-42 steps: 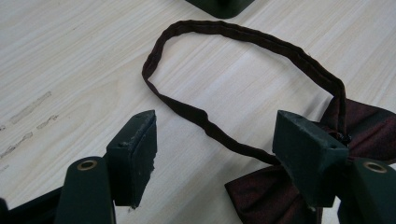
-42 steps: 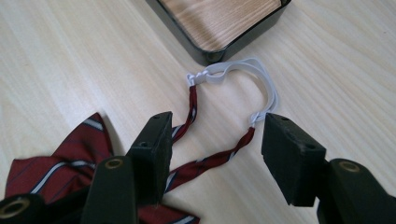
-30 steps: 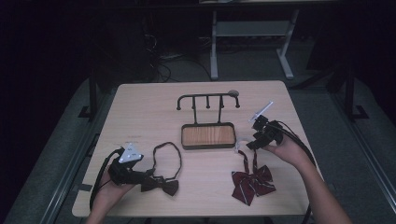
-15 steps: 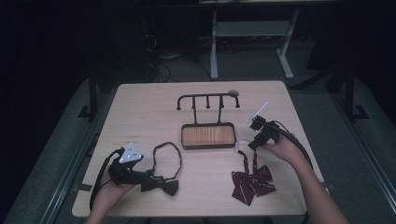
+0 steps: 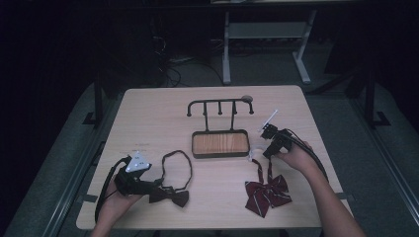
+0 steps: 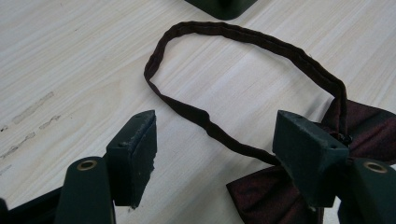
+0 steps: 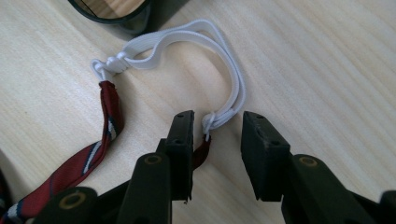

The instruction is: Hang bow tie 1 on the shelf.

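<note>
Where lamplight falls, pale wooden table (image 5: pixel 148 118), dark room.

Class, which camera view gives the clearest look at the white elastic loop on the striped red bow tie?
The right gripper view: the white elastic loop lies close up, both knots visible, one between the right gripper jaws. The high view shows it as a small pale smudge beside the tray.
</note>
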